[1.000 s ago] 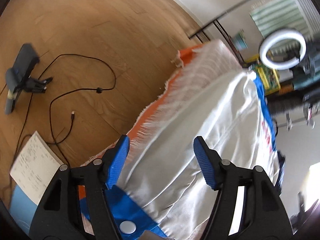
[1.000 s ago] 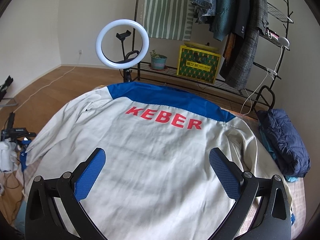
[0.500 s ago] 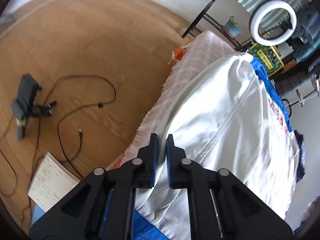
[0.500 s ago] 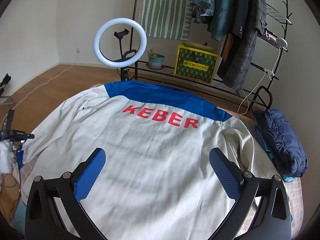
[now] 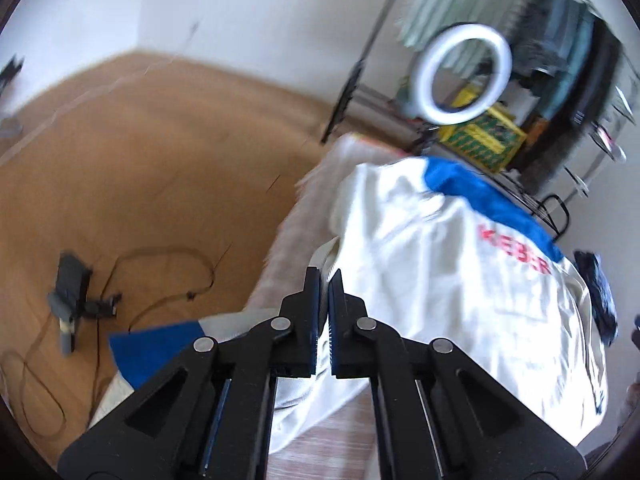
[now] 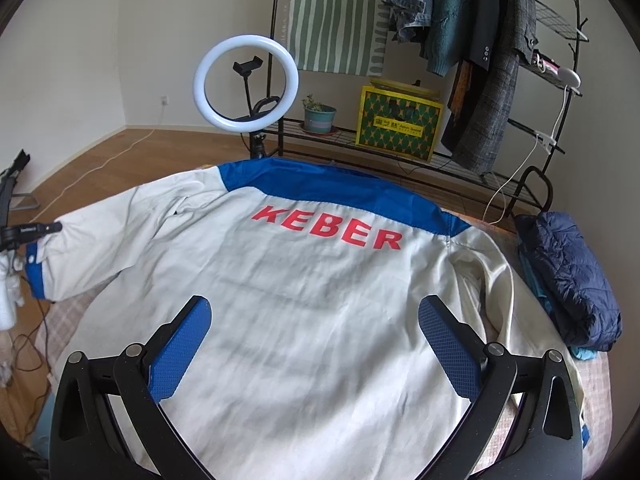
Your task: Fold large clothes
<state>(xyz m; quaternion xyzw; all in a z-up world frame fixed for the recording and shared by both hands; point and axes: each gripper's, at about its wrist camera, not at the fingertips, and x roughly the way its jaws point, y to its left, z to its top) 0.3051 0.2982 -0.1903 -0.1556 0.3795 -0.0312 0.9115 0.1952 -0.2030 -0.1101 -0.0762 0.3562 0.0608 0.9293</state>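
My left gripper (image 5: 324, 276) pinches the jacket (image 6: 304, 304) sleeve (image 5: 320, 256), raised for folding inward; my right gripper (image 6: 314, 344) hovers wide open, empty.

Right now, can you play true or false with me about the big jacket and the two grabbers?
1. The left gripper is shut on the jacket. True: its jaws pinch white fabric near the sleeve.
2. The right gripper is pinching the jacket too. False: its jaws stand wide open above the cloth.
3. The red letters say KEBER. True.
4. The jacket's shoulder band is green. False: it is blue.
5. A dark blue puffy jacket lies to the right of the white one. True.
6. The ring light lies flat on the jacket. False: it stands upright behind it.
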